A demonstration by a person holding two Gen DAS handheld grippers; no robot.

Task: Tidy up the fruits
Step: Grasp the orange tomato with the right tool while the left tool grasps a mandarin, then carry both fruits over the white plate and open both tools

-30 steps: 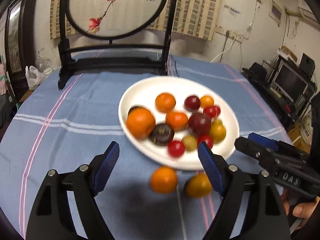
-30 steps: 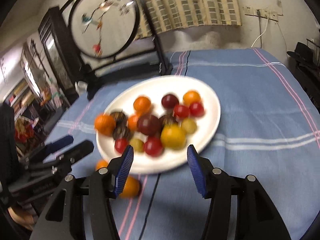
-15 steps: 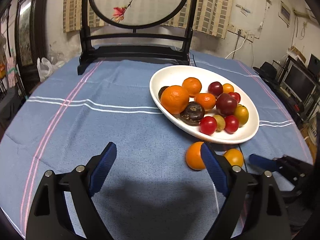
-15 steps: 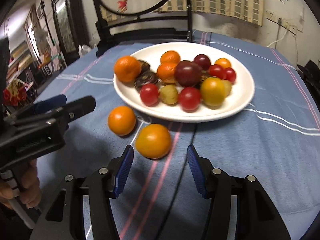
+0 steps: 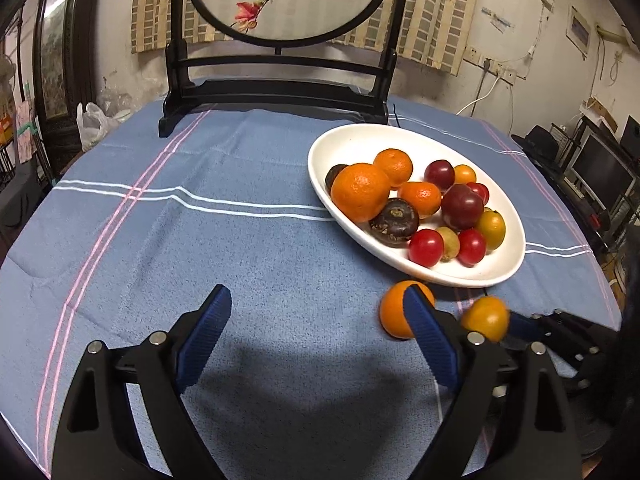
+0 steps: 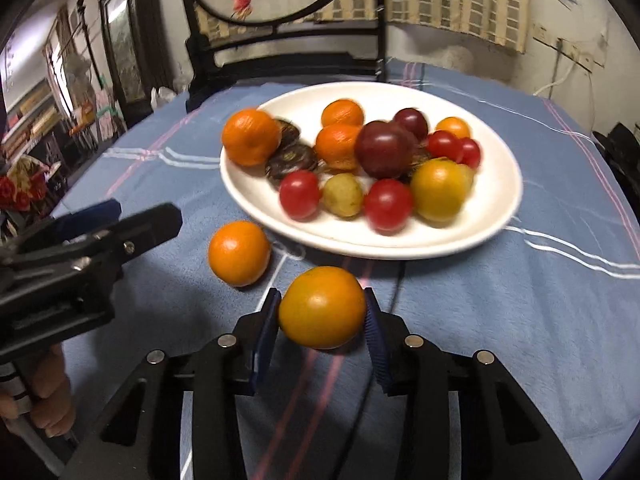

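A: Blue striped tablecloth (image 5: 240, 240) fills the left wrist view, dark wooden screen stand (image 5: 276, 92) at top centre, white plate (image 6: 500, 184) piled w/ fruit centre-right.

B: And the right gripper (image 6: 320, 320)?

A: Big change: a sec ago its jaws stood wide over the cloth, now they're closing round the yellow-orange fruit (image 6: 322, 306), bottom centre of the right wrist view. Pads look to be touching both sides, tho I can't say how firm yet.

B: Second loose one?

A: Small orange (image 6: 239, 253), left of centre, lying on the cloth just beside the plate rim, untouched.

B: Left gripper (image 5: 316, 328)?

A: Jaws spread wide, nothing between them. It slid left since a sec ago; plate's now at right of its frame, and its right finger (image 5: 428, 332) partly covers the small orange.

B: Meaning for the job?

A: Prob. one stray about to go up onto the plate w/ the rest, one stray left. Round, smooth skin, so a loose pinch could let it roll out.
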